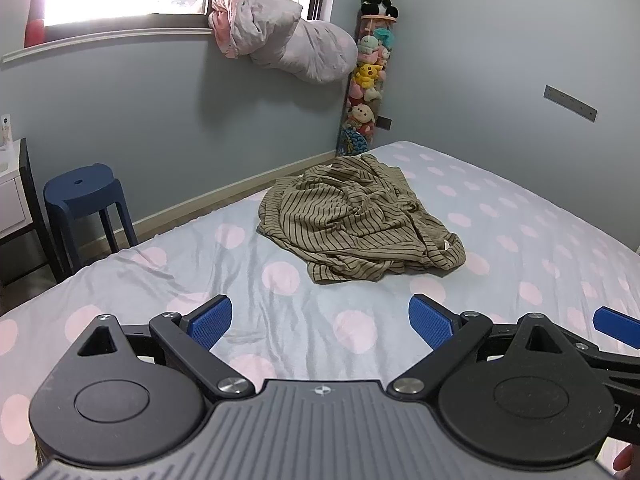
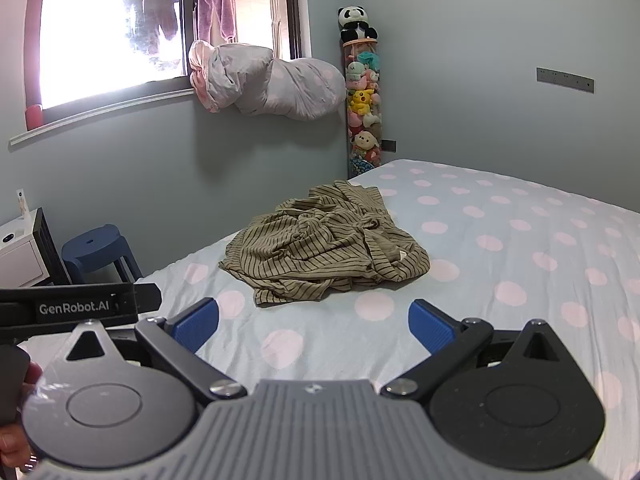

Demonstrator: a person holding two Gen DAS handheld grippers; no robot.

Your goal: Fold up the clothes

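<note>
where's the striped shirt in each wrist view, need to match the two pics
Left wrist view: the striped shirt lies crumpled on the bed, just right of centre, beyond the open left gripper.
Right wrist view: the striped shirt sits at centre, slightly left, beyond the open right gripper.
Shared landmark: the tube of plush toys in the room corner, behind the shirt.

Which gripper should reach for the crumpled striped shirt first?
Probably the right gripper: the shirt lies almost straight ahead of it. From the open left gripper it sits further off, slightly right. Both are empty.
</note>
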